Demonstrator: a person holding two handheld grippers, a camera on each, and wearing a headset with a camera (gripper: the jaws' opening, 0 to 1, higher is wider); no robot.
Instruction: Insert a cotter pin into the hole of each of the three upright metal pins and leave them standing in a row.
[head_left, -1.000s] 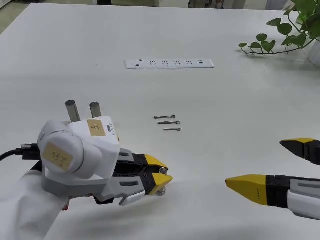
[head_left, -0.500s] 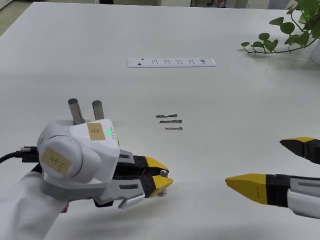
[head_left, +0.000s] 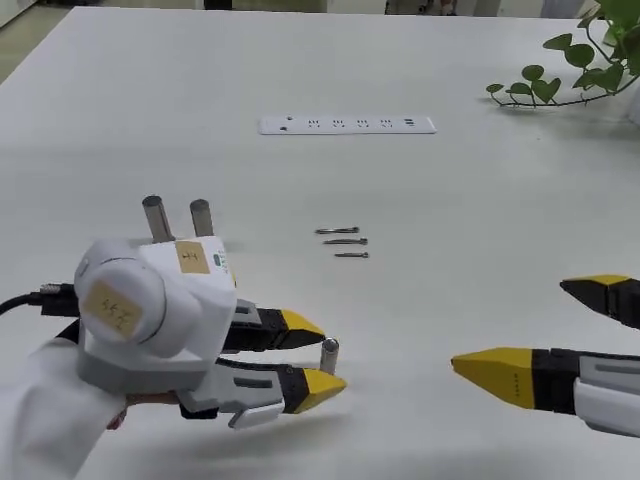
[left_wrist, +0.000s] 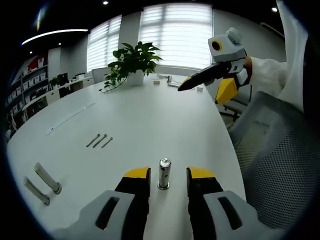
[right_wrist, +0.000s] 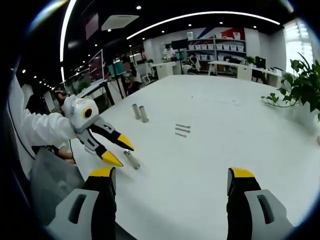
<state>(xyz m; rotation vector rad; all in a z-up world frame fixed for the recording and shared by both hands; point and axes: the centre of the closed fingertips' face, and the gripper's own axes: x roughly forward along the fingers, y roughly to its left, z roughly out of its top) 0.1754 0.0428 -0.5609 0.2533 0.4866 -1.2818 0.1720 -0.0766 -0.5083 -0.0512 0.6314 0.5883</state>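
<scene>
L tongs (head_left: 324, 357) now opened, silvery pin (left_wrist: 164, 172) upright

Head view: bright, even overhead light; white table (head_left: 450, 200) carries only a faint soft shadow beneath the left gripper (head_left: 330, 355). Left gripper view: windows (left_wrist: 175, 35) blown out. Right gripper view: ceiling strip light (right_wrist: 200, 13) glares. Both fisheye views bend strongly at the edges.

bench (head_left: 480, 60): wide, white | power strip (head_left: 347, 125): flat, far side | plant (head_left: 590, 55): leafy, far right corner (white pot) | windows (left_wrist: 175, 35): blinds, bright daylight | ceiling: dark, curved strip light (right_wrist: 200, 15) plus spots | shelves (right_wrist: 225, 42): far wall, desks before them | chair (left_wrist: 280, 150): grey mesh, beside bench
</scene>
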